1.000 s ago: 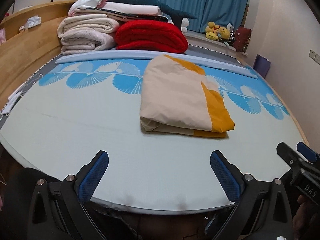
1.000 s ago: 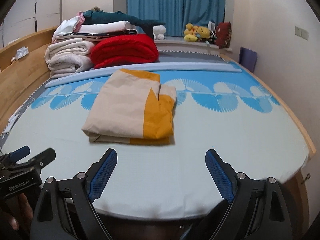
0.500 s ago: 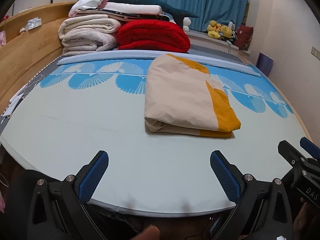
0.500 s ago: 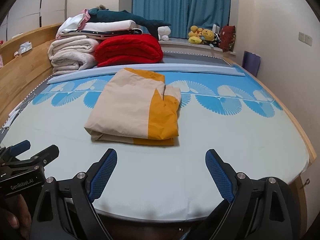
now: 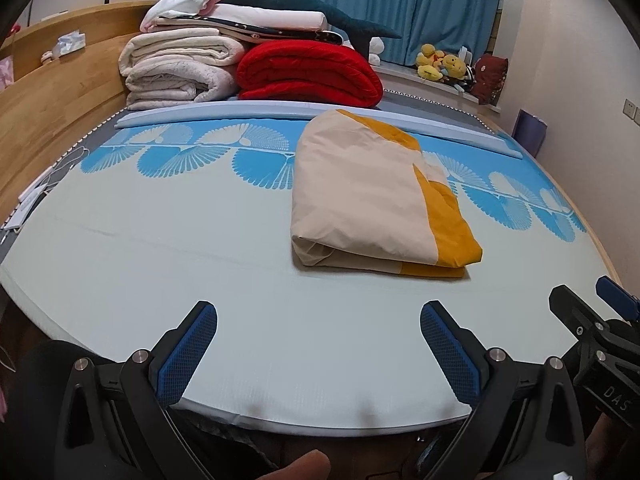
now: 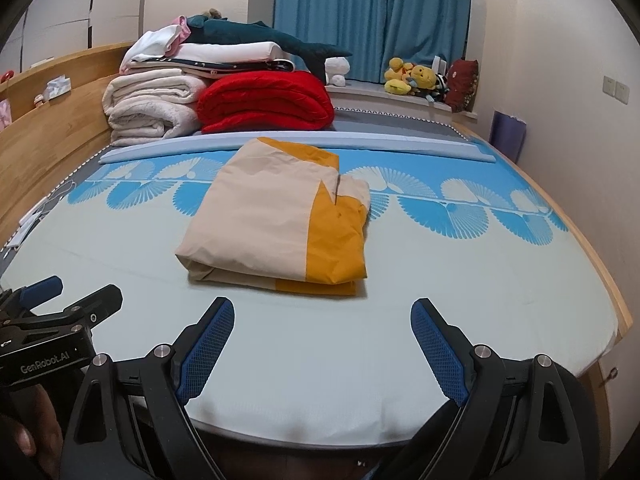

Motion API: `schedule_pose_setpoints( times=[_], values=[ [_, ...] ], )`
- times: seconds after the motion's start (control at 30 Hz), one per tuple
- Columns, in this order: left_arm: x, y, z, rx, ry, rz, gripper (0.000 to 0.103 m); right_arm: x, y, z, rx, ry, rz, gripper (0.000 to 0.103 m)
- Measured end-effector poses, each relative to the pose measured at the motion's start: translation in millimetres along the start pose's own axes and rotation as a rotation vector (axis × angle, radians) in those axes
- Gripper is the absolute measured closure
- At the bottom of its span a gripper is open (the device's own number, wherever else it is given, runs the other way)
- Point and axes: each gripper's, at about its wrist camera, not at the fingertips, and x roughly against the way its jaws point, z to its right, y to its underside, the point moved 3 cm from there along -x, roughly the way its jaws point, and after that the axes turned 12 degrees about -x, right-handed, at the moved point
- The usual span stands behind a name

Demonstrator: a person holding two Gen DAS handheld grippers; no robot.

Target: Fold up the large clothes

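Both your grippers have drawn back slightly from the bed's near edge; left gripper and right gripper gape wide, empty, since the folded garment lies finished mid-bed.

This is a bedroom in a home. A wide bed with a pale sheet printed with blue fans fills most of both views, with a wooden headboard along its left side. Folded blankets and a red quilt are stacked at the far end, with a plush shark lying on top. Blue curtains hang behind, stuffed toys sit on the window ledge, and light switches are on the right wall.
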Motion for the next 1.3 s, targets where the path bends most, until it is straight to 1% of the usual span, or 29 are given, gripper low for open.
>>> schedule_pose_setpoints(
  times=[0.27, 0.57, 1.3],
  values=[
    [0, 0, 2, -0.006, -0.001, 0.008, 0.002, -2, 1, -3, 0.000, -0.017, -0.006, 0.013],
    [-1, 0, 4, -0.023, -0.001, 0.012, 0.002, -2, 1, -8, 0.012, -0.034, 0.008, 0.013],
    [-1, 1, 4, -0.075, 0.014, 0.019, 0.001, -3, 1, -10, 0.034, -0.043, 0.012, 0.013]
  ],
)
